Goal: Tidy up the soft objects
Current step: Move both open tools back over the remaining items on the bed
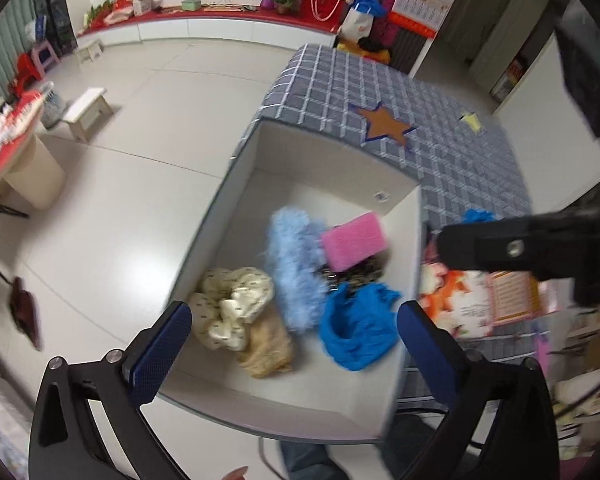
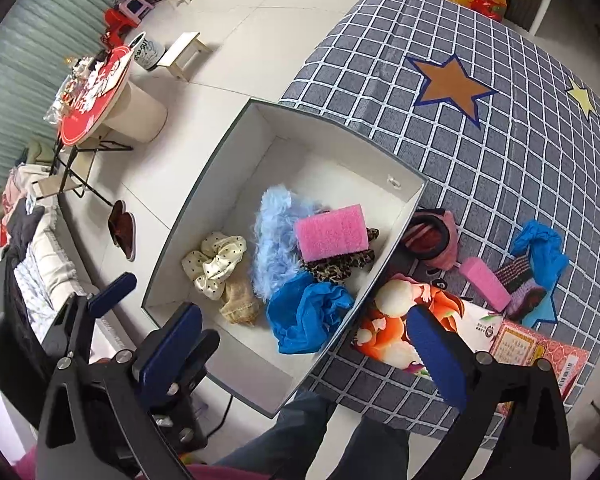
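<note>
Meanwhile, soft items are gathering in the white rectangular cardboard box (image 2: 404, 208).
Left gripper (image 1: 296, 344) and right gripper (image 2: 304, 344) are hovering spread, empty, above it; a pink foam sponge (image 2: 485, 283) is waiting beside it.

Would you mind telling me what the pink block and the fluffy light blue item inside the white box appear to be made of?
The pink block looks like foam sponge: matte, with a fine grainy, pitted face and squared edges. The fluffy light blue item looks like long-pile faux fur or plush: wispy fibres stand out along its outline. The white box seems to be smooth, matte stiff card, judging by its thin, straight walls.
</note>
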`<state>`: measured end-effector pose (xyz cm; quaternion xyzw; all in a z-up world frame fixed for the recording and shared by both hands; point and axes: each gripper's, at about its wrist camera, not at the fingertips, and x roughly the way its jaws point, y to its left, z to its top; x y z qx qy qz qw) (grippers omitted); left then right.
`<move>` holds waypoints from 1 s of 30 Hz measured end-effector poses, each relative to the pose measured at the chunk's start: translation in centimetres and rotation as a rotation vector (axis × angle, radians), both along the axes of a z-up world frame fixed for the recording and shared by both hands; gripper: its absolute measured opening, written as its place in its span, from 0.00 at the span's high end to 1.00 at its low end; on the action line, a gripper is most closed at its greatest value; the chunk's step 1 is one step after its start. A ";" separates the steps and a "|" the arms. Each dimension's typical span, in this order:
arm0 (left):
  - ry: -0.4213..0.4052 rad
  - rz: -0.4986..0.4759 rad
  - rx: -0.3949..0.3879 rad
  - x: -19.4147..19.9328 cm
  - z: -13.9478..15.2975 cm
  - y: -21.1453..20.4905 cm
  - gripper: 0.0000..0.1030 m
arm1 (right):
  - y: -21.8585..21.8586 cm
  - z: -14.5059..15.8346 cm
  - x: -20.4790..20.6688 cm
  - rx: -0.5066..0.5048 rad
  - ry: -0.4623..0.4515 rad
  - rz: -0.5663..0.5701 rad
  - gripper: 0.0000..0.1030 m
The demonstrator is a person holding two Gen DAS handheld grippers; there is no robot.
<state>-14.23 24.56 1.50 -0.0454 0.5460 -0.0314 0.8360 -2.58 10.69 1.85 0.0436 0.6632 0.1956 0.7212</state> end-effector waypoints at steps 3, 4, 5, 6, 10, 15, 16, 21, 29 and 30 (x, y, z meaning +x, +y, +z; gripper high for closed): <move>-0.008 0.016 -0.111 -0.1 0.3 0.3 0.00 | -0.4 -0.1 -0.1 0.016 0.000 0.003 0.00; -0.019 0.018 -0.148 -0.3 0.5 0.5 0.00 | -0.6 -0.1 -0.2 0.020 0.001 -0.001 0.00; -0.034 0.019 -0.174 -0.4 0.9 0.5 0.00 | -0.9 0.0 -0.2 0.026 0.002 -0.005 0.00; -0.050 0.014 -0.197 -0.5 1.2 0.4 0.00 | -1.4 0.1 -0.2 0.038 0.004 -0.014 0.00; -0.111 -0.035 -0.237 -0.4 3.3 -0.6 0.00 | -3.0 1.0 -0.2 0.050 -0.006 -0.037 0.00; -0.138 -0.098 -0.138 0.3 4.7 -3.2 0.00 | -6.1 2.2 0.2 0.065 -0.025 -0.106 0.00; -0.135 -0.109 -0.135 0.4 4.8 -3.6 0.00 | -6.9 2.5 0.3 0.070 -0.030 -0.126 0.00; -0.093 -0.169 -0.126 1.1 4.4 -5.9 0.00 | -11.0 3.5 0.4 0.070 -0.053 -0.207 0.00; -0.050 -0.227 -0.010 2.6 3.5 -9.1 0.00 | -17.8 2.8 0.4 0.064 -0.031 -0.348 0.00; -0.046 -0.229 -0.005 2.8 3.4 -9.2 0.00 | -18.5 2.5 0.3 0.065 -0.023 -0.362 0.00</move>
